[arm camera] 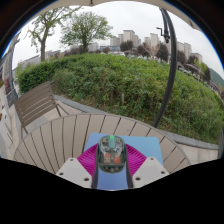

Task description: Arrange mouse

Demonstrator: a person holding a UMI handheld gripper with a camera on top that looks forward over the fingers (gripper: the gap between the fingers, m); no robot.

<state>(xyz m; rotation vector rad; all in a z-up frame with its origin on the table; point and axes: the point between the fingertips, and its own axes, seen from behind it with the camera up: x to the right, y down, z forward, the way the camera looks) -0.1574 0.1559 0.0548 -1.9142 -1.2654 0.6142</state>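
Observation:
A transparent mouse with a green light at its front sits between my fingers. My gripper is shut on the mouse, with the pink pads pressed against both its sides. It is over a blue mouse mat that lies on a round wooden slatted table. I cannot tell whether the mouse rests on the mat or is held just above it.
A wooden bench stands beyond the table to the left. A green hedge runs behind the table. A black pole rises to the right, with trees and buildings far off.

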